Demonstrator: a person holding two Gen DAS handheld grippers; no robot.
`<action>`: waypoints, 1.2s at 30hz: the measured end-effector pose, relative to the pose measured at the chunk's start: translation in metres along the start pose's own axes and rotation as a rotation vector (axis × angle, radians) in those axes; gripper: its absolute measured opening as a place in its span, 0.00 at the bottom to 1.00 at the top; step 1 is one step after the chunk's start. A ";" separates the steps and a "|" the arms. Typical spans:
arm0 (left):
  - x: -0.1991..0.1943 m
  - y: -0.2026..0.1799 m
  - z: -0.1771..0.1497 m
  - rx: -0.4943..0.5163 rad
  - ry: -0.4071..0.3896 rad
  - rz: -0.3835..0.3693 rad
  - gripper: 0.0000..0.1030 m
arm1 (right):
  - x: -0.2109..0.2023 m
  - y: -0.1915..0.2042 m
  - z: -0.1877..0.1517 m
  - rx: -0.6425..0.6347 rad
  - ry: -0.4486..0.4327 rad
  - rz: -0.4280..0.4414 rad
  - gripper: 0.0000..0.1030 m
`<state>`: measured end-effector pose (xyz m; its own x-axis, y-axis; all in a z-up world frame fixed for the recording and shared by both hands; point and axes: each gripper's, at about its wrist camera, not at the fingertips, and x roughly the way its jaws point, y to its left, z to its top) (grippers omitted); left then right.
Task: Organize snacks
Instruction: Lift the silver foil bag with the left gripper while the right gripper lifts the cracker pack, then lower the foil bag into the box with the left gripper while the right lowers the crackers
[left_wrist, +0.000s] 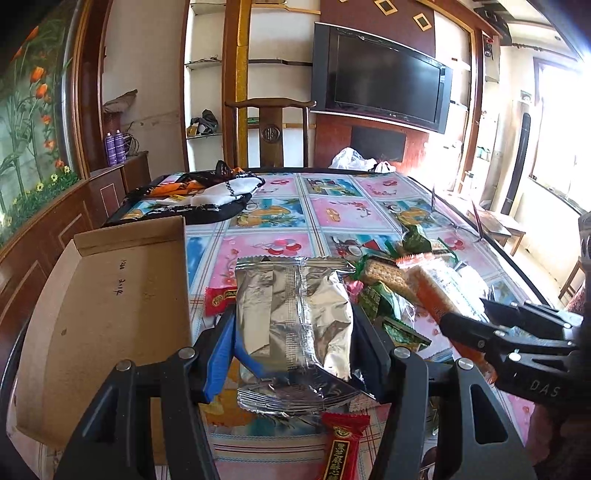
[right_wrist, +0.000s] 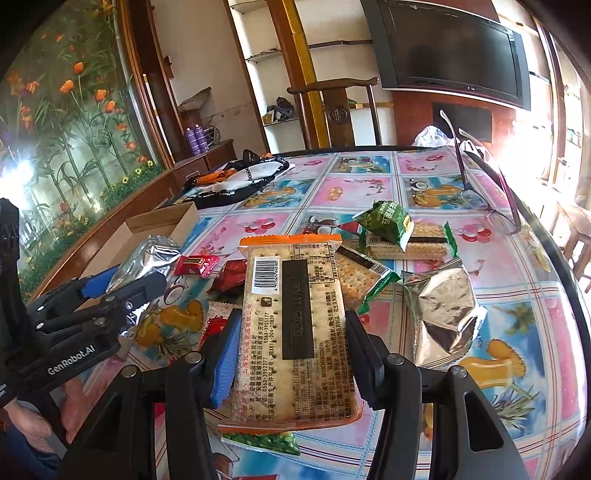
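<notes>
In the left wrist view my left gripper (left_wrist: 295, 332) is shut on a crinkled silver foil packet (left_wrist: 291, 306), held above the table beside an open cardboard box (left_wrist: 110, 295). To its right, my right gripper (left_wrist: 467, 314) grips an orange cracker pack (left_wrist: 432, 291). The right wrist view shows that right gripper (right_wrist: 291, 332) shut on the cracker pack (right_wrist: 295, 295), barcode side up. My left gripper (right_wrist: 133, 277) appears at the left with the silver packet (right_wrist: 151, 254) near the box (right_wrist: 162, 221). Loose snacks lie beneath and beyond both grippers.
The table (right_wrist: 351, 192) has a patterned fruit cloth. On it lie green wafer packets (right_wrist: 388, 218), another silver packet (right_wrist: 443, 306), red candies (right_wrist: 194, 264), a red snack bar (left_wrist: 341, 443), spectacles (right_wrist: 480, 184) and a black-and-white cloth (left_wrist: 207, 199). A wooden chair (left_wrist: 269, 129) stands behind.
</notes>
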<state>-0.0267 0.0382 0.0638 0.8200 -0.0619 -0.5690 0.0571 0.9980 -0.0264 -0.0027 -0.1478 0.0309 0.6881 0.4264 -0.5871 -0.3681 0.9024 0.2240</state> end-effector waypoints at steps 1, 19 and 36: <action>-0.001 0.002 0.002 -0.006 -0.004 -0.002 0.56 | 0.001 0.001 0.000 0.002 0.003 0.001 0.55; -0.003 0.143 0.041 -0.287 -0.049 0.101 0.56 | 0.039 0.070 0.027 -0.007 0.040 0.099 0.55; 0.048 0.233 0.039 -0.431 0.156 0.228 0.56 | 0.107 0.171 0.078 -0.066 0.086 0.192 0.56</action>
<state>0.0484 0.2671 0.0621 0.6873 0.1274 -0.7151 -0.3808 0.9016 -0.2054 0.0571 0.0571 0.0670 0.5467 0.5809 -0.6030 -0.5297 0.7977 0.2883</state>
